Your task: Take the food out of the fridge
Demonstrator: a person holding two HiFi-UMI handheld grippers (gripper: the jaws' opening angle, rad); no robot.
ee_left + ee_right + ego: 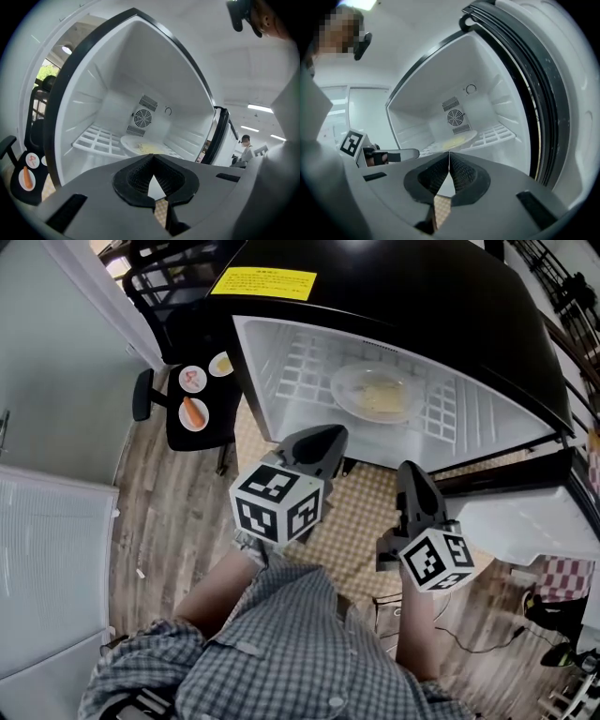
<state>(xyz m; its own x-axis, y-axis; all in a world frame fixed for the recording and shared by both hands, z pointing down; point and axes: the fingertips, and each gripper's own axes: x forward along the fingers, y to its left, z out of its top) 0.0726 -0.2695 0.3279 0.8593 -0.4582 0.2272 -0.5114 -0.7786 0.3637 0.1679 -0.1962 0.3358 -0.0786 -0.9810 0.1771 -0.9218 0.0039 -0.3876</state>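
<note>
A small fridge [281,362] stands open, and on its white wire shelf [300,367] lies a clear plate of pale yellow food [377,393]. The same plate [143,146] shows under the fan in the left gripper view and, further back, in the right gripper view [454,139]. My left gripper [323,442] hovers just outside the fridge's front edge, shut and empty. My right gripper [410,474] is a little lower and to the right, also shut with nothing in it. In both gripper views the jaws meet at the tips [153,157] [449,153], short of the plate.
The fridge door [525,517] hangs open at the right. Left of the fridge, a black chair [202,399] carries three small plates, one with a carrot-like piece [192,413]. A white cabinet [47,568] fills the left side. A person [244,145] stands far off at the right.
</note>
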